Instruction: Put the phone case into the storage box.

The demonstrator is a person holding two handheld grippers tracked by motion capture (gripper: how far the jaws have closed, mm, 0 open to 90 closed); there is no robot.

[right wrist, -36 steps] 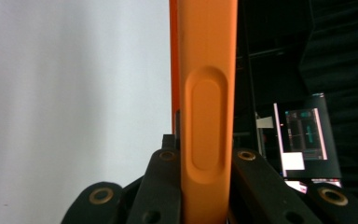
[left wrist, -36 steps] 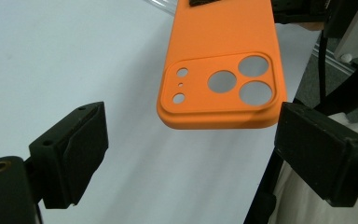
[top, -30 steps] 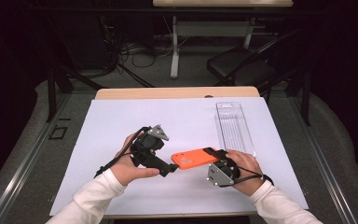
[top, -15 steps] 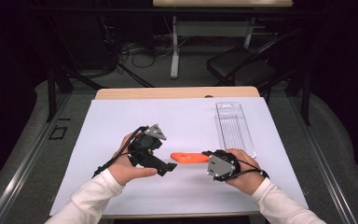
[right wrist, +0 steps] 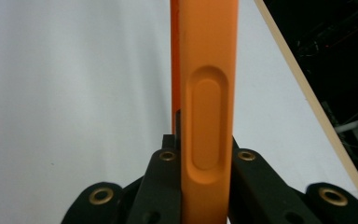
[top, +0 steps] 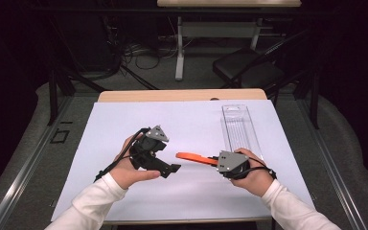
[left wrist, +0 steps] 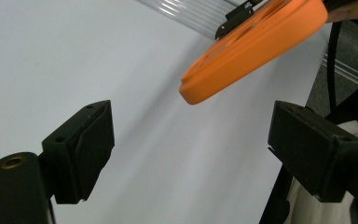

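A flat orange case-like piece hangs just above the white sheet, turned on edge and pointing left. My right gripper is shut on its right end; in the right gripper view the black pads press both sides of the orange piece. My left gripper sits to its left, aimed at it. Its jaws have just been closing a little but still stand wide open. Nothing lies between them, and the orange tip floats ahead of the left gripper's pads.
A clear plastic blister tray lies on the sheet at the right, behind my right hand. The wooden table edge runs along the back. A dark chair and a desk leg stand beyond the table.
The orange piece has rolled from lying face up to standing on edge in the right gripper. The left hand has stayed where it was.
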